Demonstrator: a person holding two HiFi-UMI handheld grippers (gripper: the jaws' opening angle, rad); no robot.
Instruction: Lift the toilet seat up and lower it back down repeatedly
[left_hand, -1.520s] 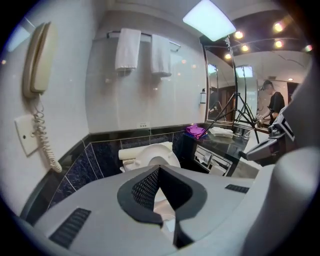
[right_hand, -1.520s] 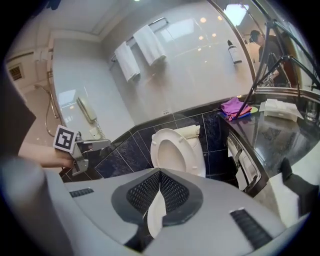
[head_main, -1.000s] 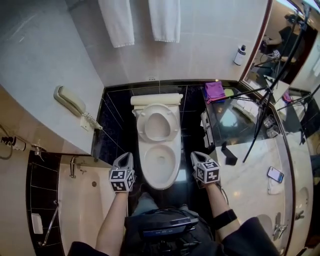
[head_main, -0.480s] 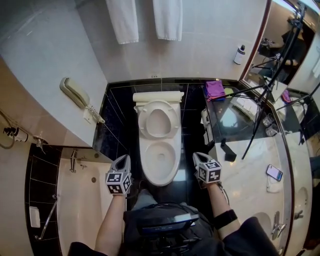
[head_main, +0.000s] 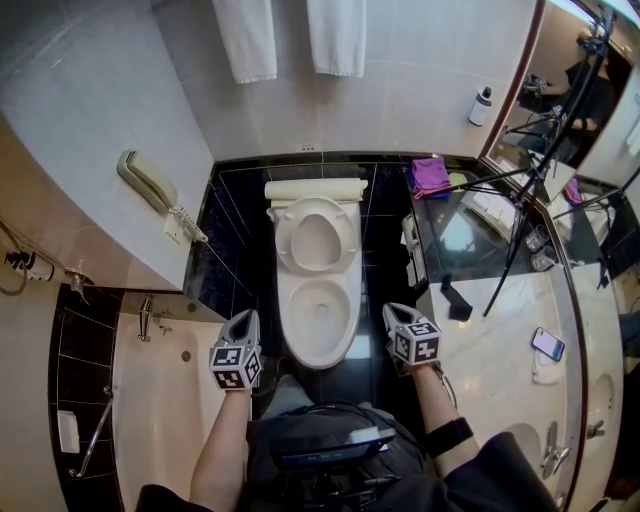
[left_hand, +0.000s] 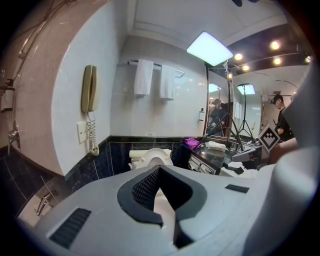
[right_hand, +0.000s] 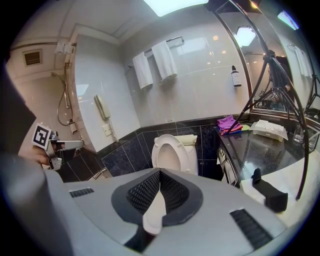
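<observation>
The white toilet (head_main: 320, 315) stands against the dark tiled wall. Its seat (head_main: 317, 240) is raised, leaning back on the tank (head_main: 313, 190), and the bowl lies bare. My left gripper (head_main: 246, 322) hangs left of the bowl's front, shut and holding nothing. My right gripper (head_main: 393, 312) hangs right of the bowl, also shut and holding nothing. Neither touches the toilet. From the left gripper (left_hand: 159, 170) the seat (left_hand: 154, 158) shows just past the closed tips. From the right gripper (right_hand: 160, 172) the upright seat (right_hand: 169, 152) is ahead.
A bathtub (head_main: 160, 400) lies at the left, below a wall phone (head_main: 150, 185). Two towels (head_main: 250, 40) hang above the toilet. To the right runs a vanity counter (head_main: 500, 330) with a purple cloth (head_main: 430, 178), a tripod (head_main: 525, 220) and a phone (head_main: 550, 346).
The head view has shifted slightly and both grippers sit a little lower in it. The seat stays raised and both grippers stay shut.
</observation>
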